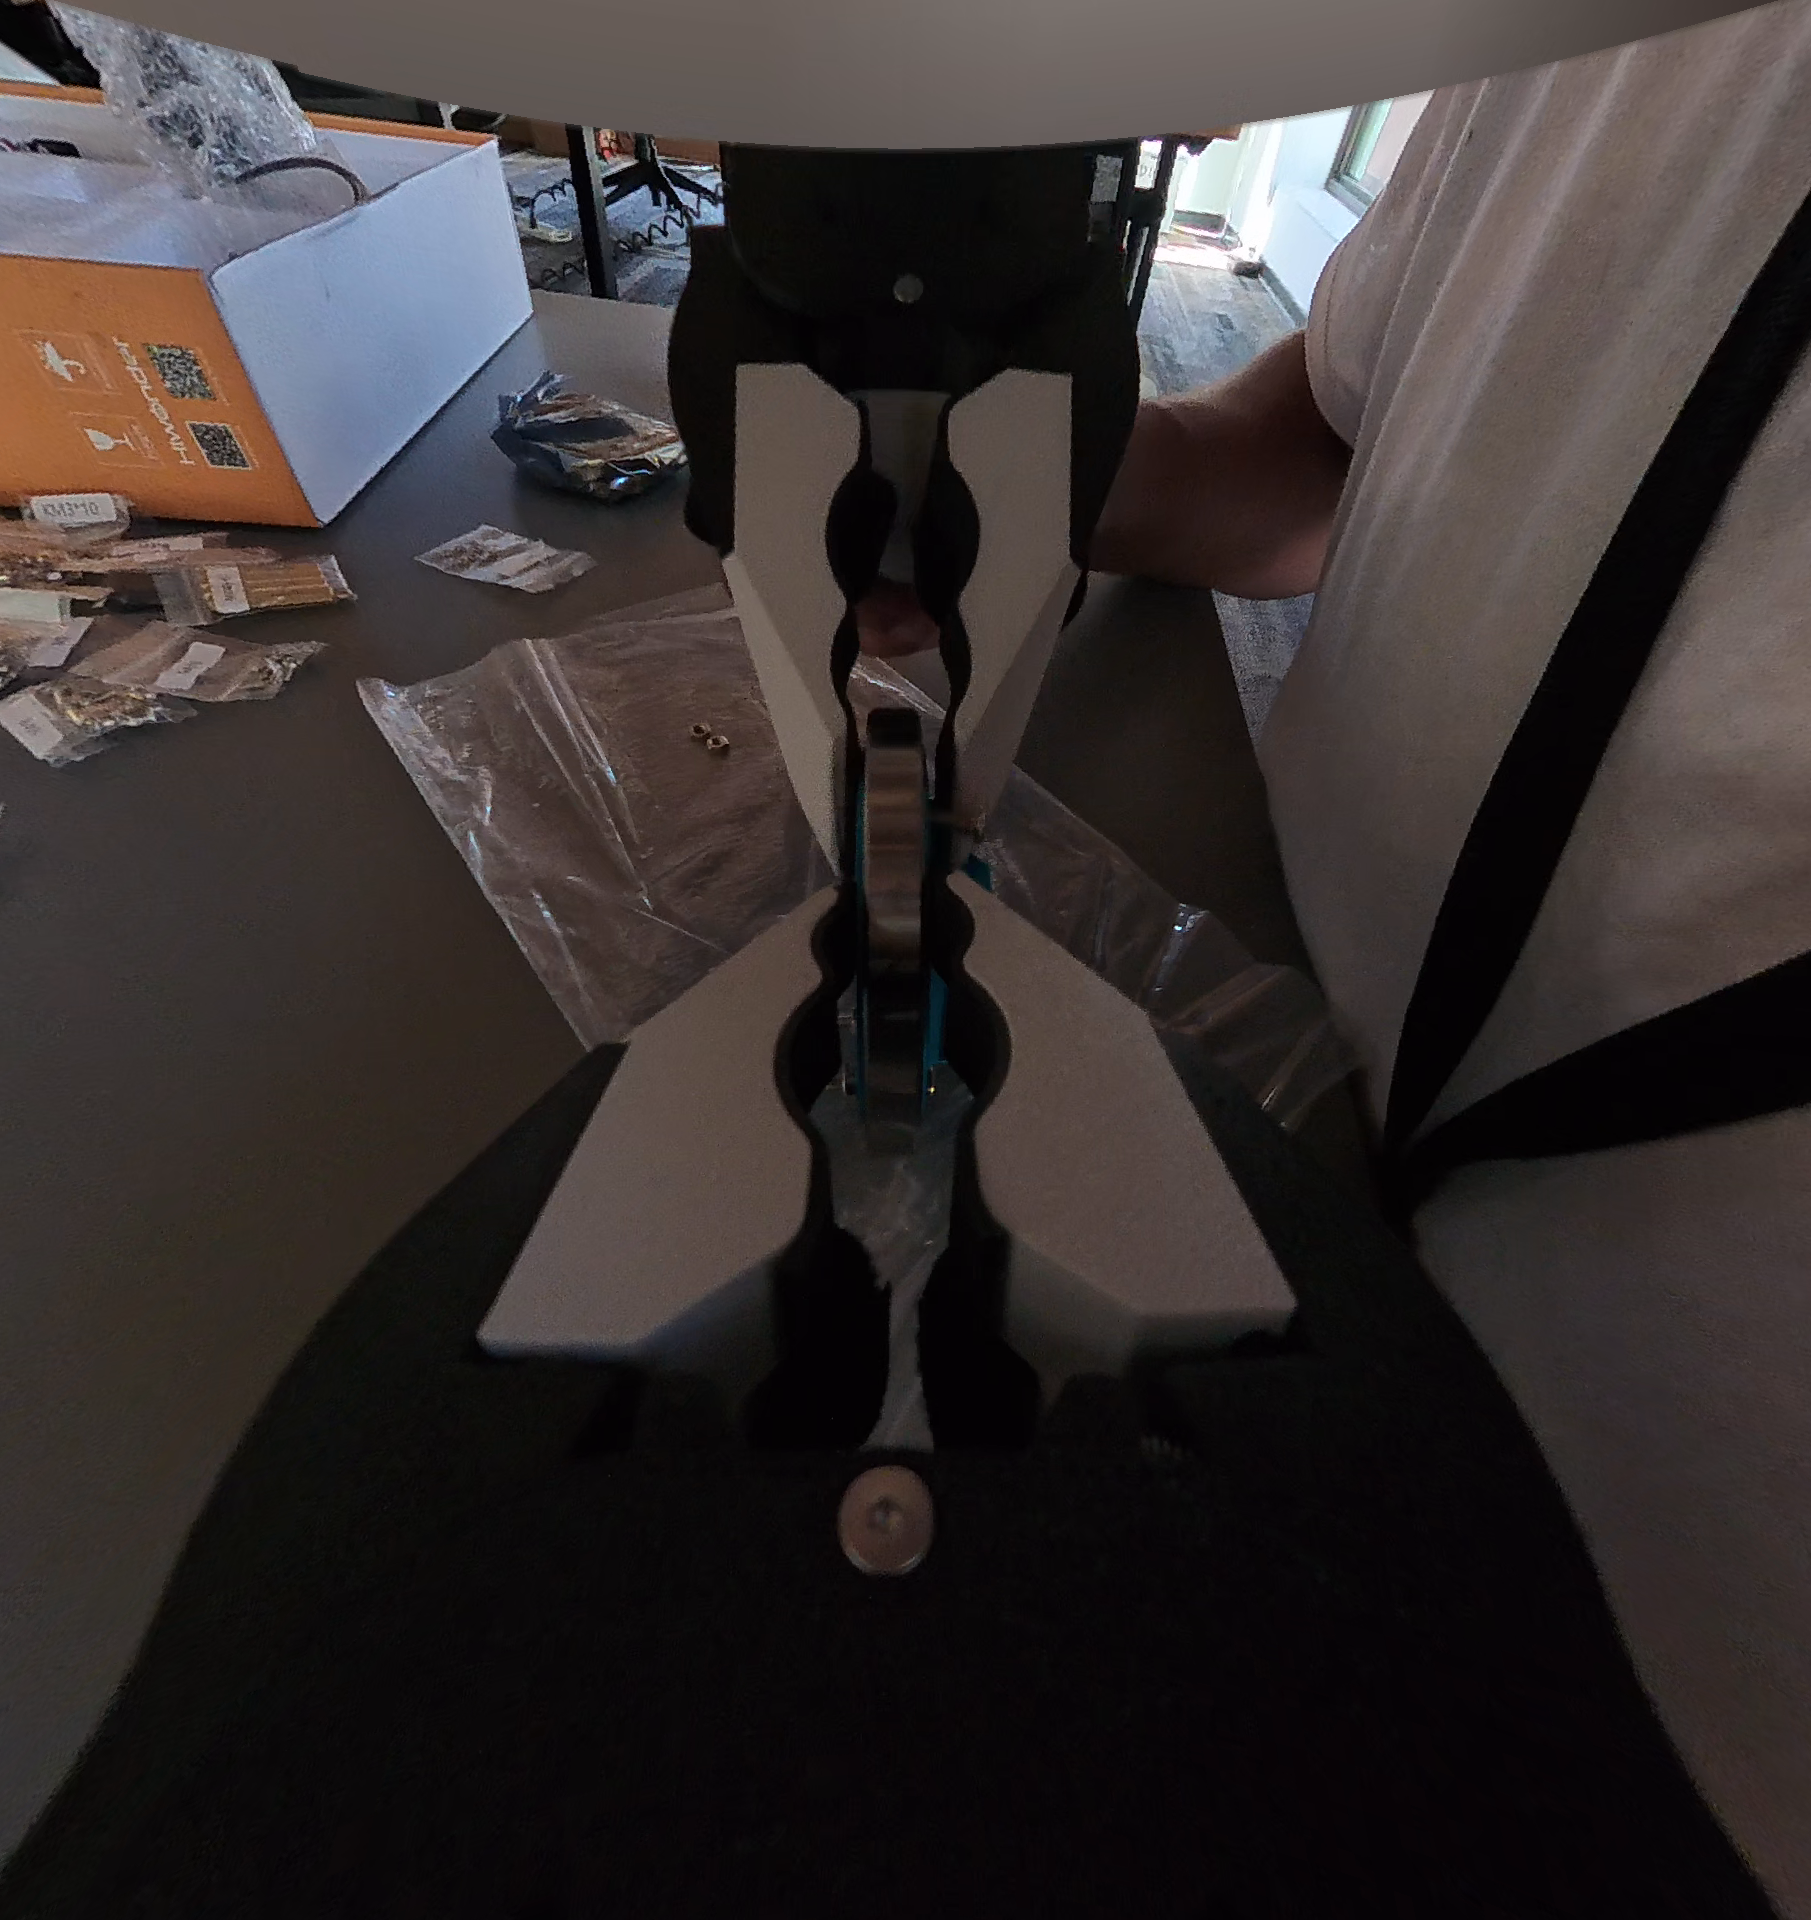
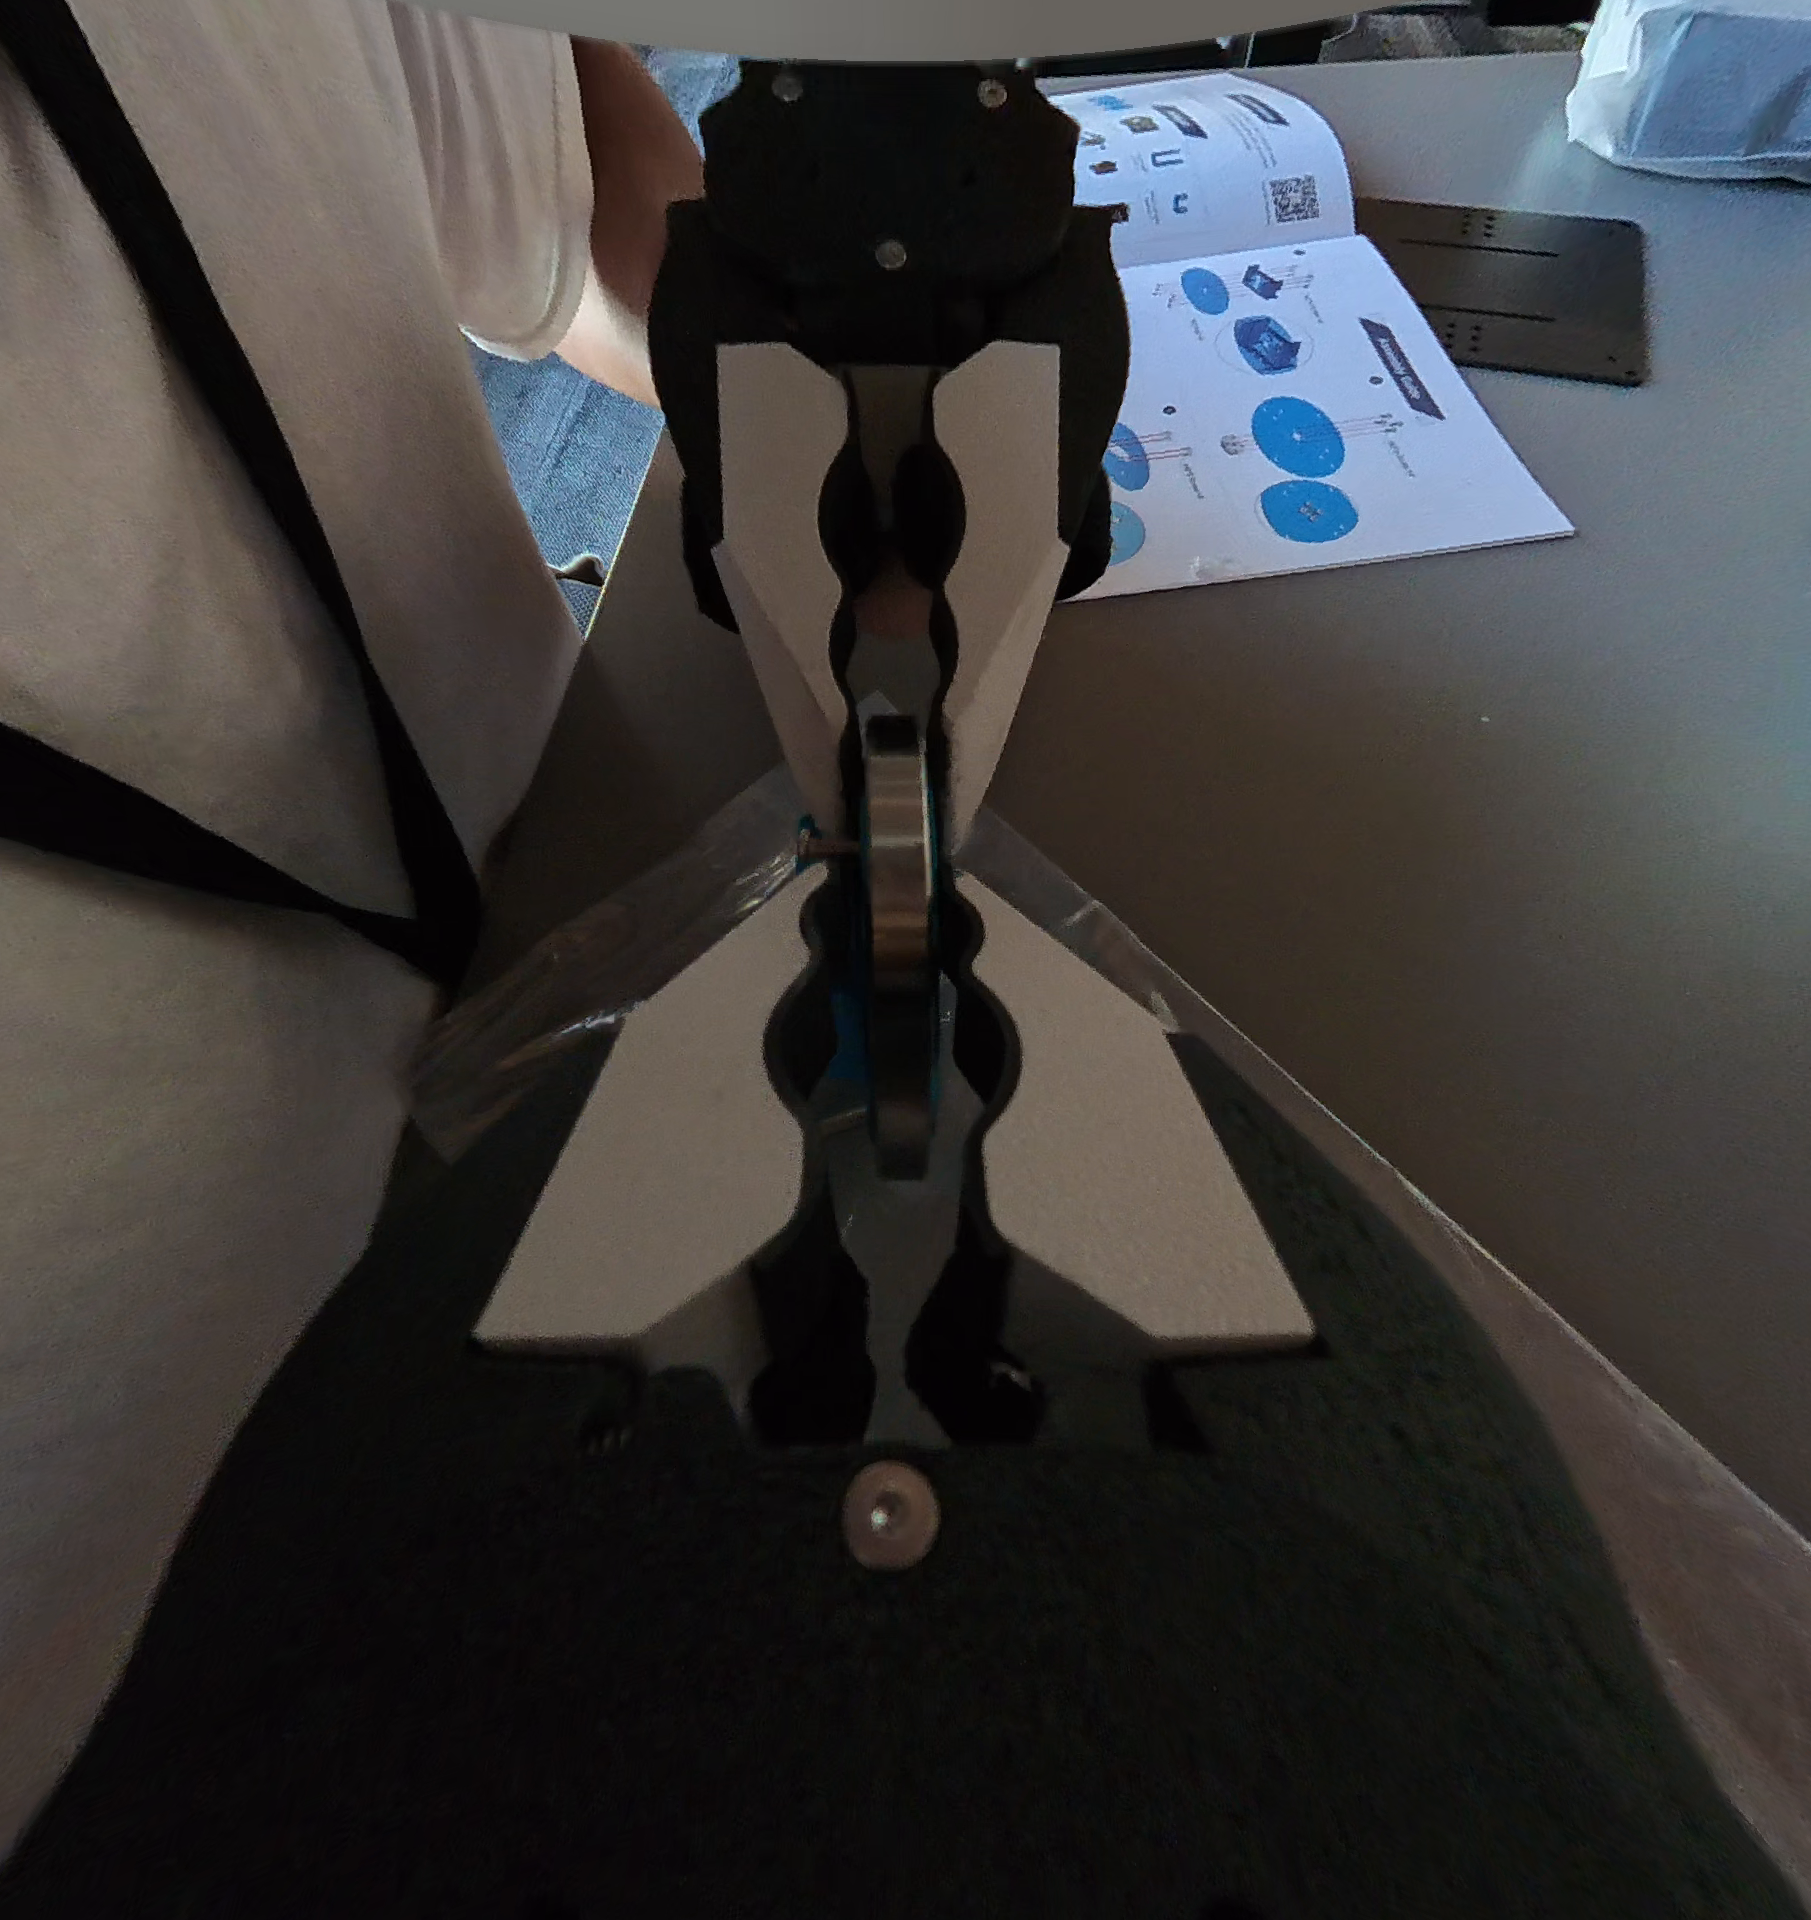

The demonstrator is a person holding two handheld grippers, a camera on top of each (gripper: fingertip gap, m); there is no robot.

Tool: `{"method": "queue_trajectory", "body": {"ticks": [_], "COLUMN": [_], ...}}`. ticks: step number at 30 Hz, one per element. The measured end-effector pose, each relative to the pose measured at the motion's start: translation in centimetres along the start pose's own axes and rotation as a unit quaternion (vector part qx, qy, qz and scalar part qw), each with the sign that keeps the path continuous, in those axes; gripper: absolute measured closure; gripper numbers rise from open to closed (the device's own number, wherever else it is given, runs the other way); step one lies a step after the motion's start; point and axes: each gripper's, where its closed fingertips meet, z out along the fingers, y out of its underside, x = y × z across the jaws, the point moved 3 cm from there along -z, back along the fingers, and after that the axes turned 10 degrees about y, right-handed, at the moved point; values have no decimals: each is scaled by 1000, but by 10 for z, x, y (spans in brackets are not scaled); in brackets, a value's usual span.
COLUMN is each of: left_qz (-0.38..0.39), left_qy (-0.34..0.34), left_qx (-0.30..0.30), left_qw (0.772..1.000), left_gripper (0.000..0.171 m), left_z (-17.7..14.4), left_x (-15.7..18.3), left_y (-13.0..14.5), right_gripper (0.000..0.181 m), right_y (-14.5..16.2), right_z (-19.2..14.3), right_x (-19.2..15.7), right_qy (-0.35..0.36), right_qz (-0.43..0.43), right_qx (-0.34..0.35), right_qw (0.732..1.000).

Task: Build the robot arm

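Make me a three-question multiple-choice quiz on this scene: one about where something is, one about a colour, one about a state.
1. Where do the two small nuts lie?
A. on the clear bag
B. inside the box
C. on a booklet

2. What colour is the printed side of the box?
A. green
B. orange
C. red

3. What state is the left claw in?
A. wide open and empty
B. shut on a box flap
C. shut on the wheel

Answers:
1. A, since the nuts sit on the flat clear plastic left of the claws.
2. B, since the box's near side is orange and its end is white.
3. C, since the fingers press on both sides of the wheel, seen edge-on.
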Motion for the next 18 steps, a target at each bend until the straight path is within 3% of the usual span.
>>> {"method": "queue_trajectory", "body": {"ticks": [7, 12, 18], "left_qz": [-5, -13, -1], "left_qy": [-3, -2, -8], "left_qx": [-1, 3, -1], "left_qw": [1000, 1000, 1000], "left_gripper": [158, 159, 159], "left_z": [1, -2, 0], "left_x": [-1, -3, -1], "left_y": [0, 1, 0], "right_gripper": [169, 140, 142], "right_y": [1, 1, -9], "right_z": [-1, -2, -3], "right_x": [1, -3, 2], "right_qy": [-8, -38, -26], "right_qz": [-3, -2, 52], "right_qx": [4, 3, 29], "right_qw": [1000, 999, 998]}}
